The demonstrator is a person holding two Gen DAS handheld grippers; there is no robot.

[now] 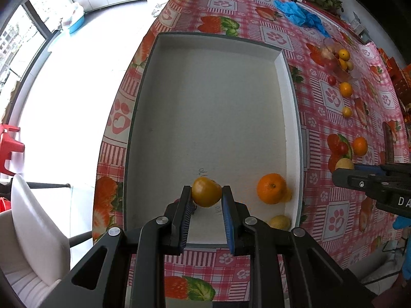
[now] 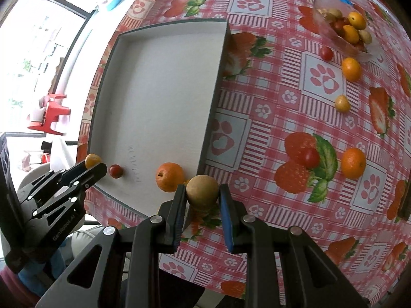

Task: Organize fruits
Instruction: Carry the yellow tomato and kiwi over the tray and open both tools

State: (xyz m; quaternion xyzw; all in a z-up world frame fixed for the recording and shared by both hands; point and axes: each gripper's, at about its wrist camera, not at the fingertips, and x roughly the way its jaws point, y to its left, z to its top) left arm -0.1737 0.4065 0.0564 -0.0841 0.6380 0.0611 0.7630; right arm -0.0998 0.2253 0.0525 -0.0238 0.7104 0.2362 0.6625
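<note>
Left wrist view showed the left claw (image 1: pixel 206 196) pointing straight down over a white tray (image 1: pixel 205 118). Its two pads were closed on a small yellow-orange fruit (image 1: pixel 206 191), held near the close end of the tray. An orange (image 1: pixel 271 188) sat inside the tray by the right wall. A pale yellow fruit (image 1: pixel 279 222) lay in the near right corner, close to the orange.

The tray sat on a desk (image 1: pixel 334 205) with a pink cloth full of strawberries and paw prints. More fruit lay loose on the cloth to the right of the tray.

Right wrist view showed the right claw (image 2: pixel 202 192) tilted steeply down. It was just past the near right corner of the tray (image 2: pixel 159 97), over the cloth. Its pads were closed on a round tan fruit (image 2: pixel 202 192). A small red tomato (image 2: pixel 115 171) lay in the tray, between the left claw and the orange.

A clear bowl (image 2: pixel 331 33) of mixed fruit stood far off on the desk. Beside it lay a red tomato (image 2: pixel 326 53) and a small orange (image 2: pixel 351 69). A little yellow fruit (image 2: pixel 342 103) lay closer in. Another tomato (image 2: pixel 310 157) sat on a printed strawberry, near one more orange (image 2: pixel 353 163). Blue crumpled plastic (image 1: pixel 299 12) lay at the far end.
</note>
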